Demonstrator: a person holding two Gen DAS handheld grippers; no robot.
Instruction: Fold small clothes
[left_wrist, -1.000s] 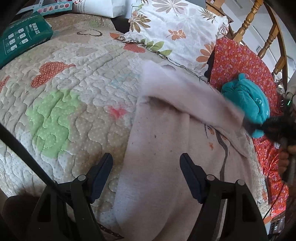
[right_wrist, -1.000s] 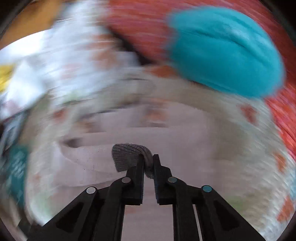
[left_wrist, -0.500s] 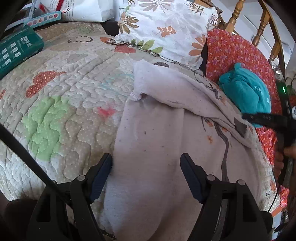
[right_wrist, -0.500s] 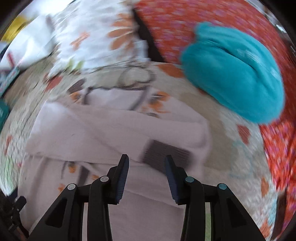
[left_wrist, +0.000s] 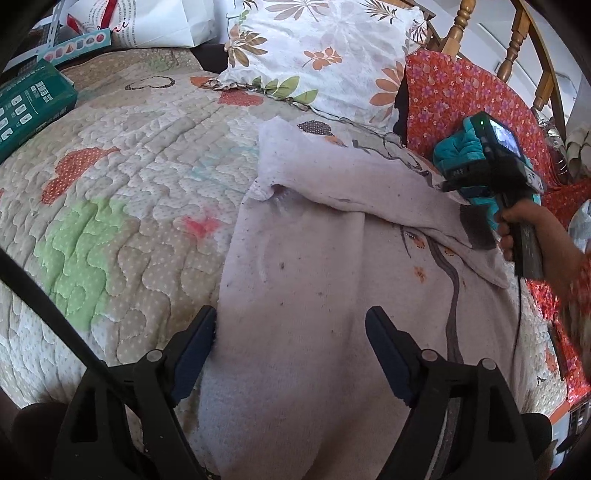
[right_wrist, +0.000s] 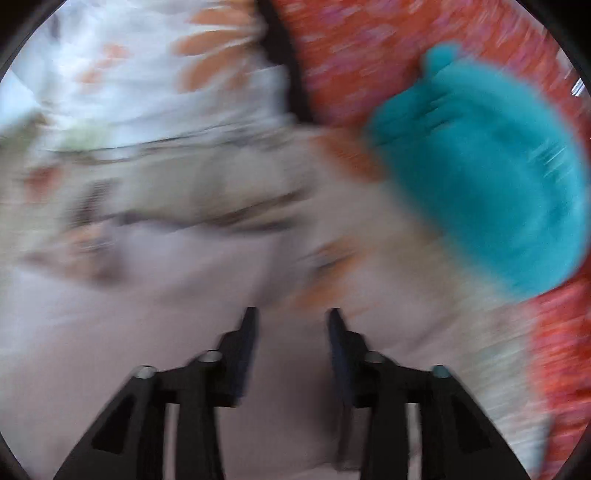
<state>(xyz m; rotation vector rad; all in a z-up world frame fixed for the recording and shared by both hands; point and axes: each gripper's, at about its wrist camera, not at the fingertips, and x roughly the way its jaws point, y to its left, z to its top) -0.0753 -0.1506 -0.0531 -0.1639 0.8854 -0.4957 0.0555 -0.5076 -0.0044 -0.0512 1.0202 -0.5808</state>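
Note:
A pale pink child's garment (left_wrist: 314, 266) with a tree print lies on the quilted bedspread (left_wrist: 122, 177), its sleeve folded across the body with the dark grey cuff (left_wrist: 480, 238) at the right. My left gripper (left_wrist: 291, 339) is open and empty, its fingers either side of the garment's lower part. My right gripper (right_wrist: 291, 325) is open and empty above the garment (right_wrist: 147, 314); its view is blurred. Its body (left_wrist: 495, 162) shows at the right in the left wrist view, held by a hand.
A folded teal garment (right_wrist: 480, 192) lies on an orange floral cloth (left_wrist: 461, 96) at the right. A floral pillow (left_wrist: 317, 51) and a wooden headboard (left_wrist: 517, 48) are behind. A green box (left_wrist: 26, 107) sits at the far left.
My right gripper carried the sleeve cuff across the garment, opened and let it go, then drew back to the right. The left gripper stayed open over the garment's lower part.

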